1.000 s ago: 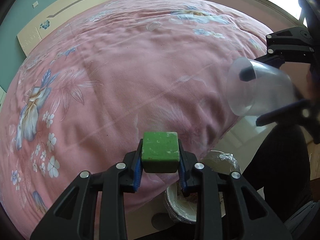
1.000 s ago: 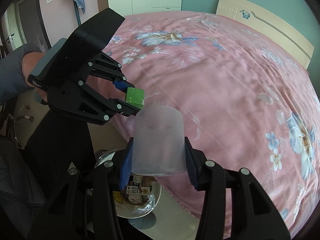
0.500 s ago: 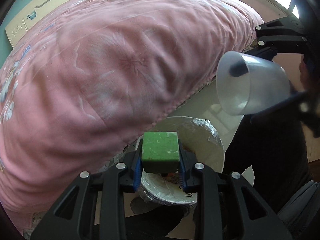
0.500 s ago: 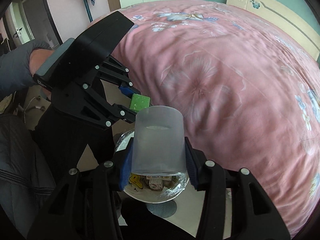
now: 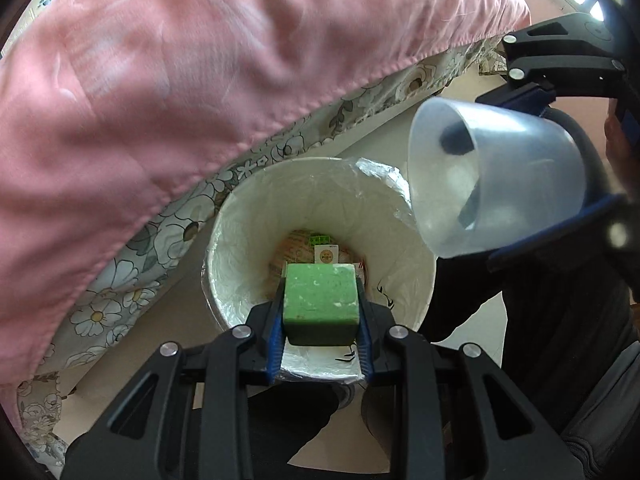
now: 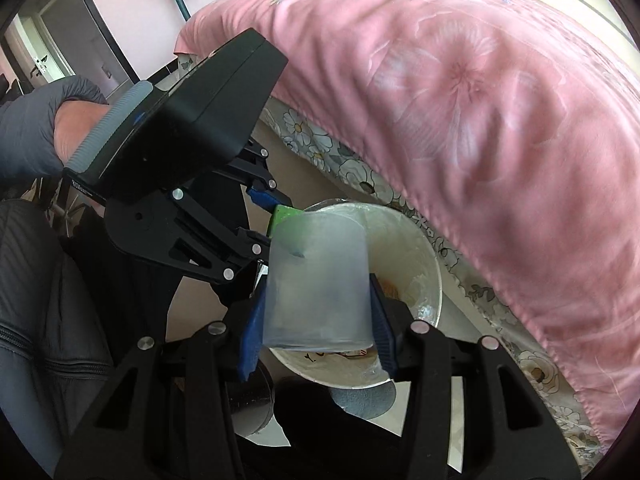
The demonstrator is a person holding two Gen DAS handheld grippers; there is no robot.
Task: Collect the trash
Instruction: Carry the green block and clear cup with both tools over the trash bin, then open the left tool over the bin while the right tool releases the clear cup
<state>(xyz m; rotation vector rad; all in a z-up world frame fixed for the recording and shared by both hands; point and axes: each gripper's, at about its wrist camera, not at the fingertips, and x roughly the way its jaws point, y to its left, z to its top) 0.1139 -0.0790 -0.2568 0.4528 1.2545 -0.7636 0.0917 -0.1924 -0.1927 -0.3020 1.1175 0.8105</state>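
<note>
Bedside floor under a pink quilt (image 5: 200, 92), with a lined white bin (image 5: 236, 240) as landmark. Directly above its mouth, left gripper (image 5: 320, 304) clamping a green block (image 5: 320, 300); at its rim, right gripper (image 6: 316, 300) clamping a translucent cup (image 6: 316, 288). Best released only once centred over the opening.

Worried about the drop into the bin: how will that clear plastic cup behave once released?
The cup looks thin and see-through, so probably light and easily squashed. Its round, smooth wall may slip or roll. Held over the bin, it should likely fall in.
</note>
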